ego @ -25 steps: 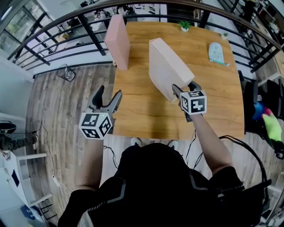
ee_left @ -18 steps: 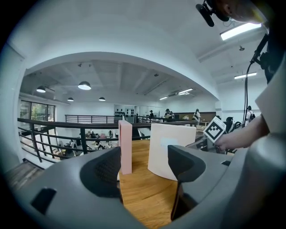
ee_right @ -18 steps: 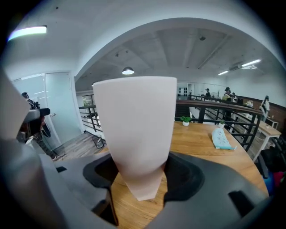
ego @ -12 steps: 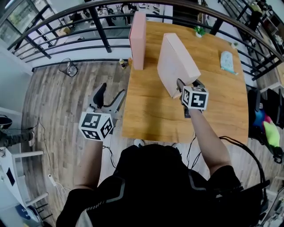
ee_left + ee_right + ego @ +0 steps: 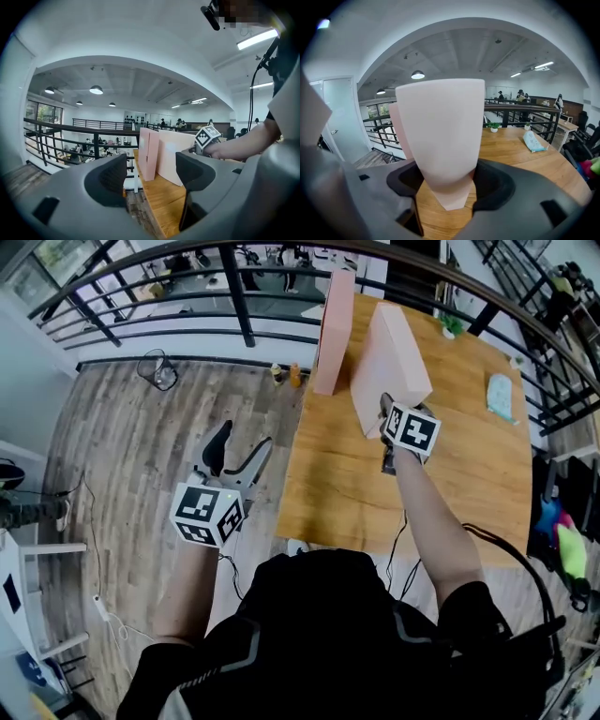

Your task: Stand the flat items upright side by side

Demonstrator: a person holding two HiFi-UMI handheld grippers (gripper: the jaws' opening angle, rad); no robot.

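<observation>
Tilted pink box (image 5: 389, 357) is being gripped by right hand-held gripper (image 5: 394, 409), jaws just widening; left hand-held gripper (image 5: 244, 437) is being held open.

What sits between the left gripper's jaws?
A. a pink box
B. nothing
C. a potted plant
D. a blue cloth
B: the left gripper is open, and through the gap between its jaws only the table edge and the floor beyond show.

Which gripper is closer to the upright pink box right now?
Right. The right gripper holds the tilted box just beside the upright box; the left gripper is open over the floor, off the table.
</observation>
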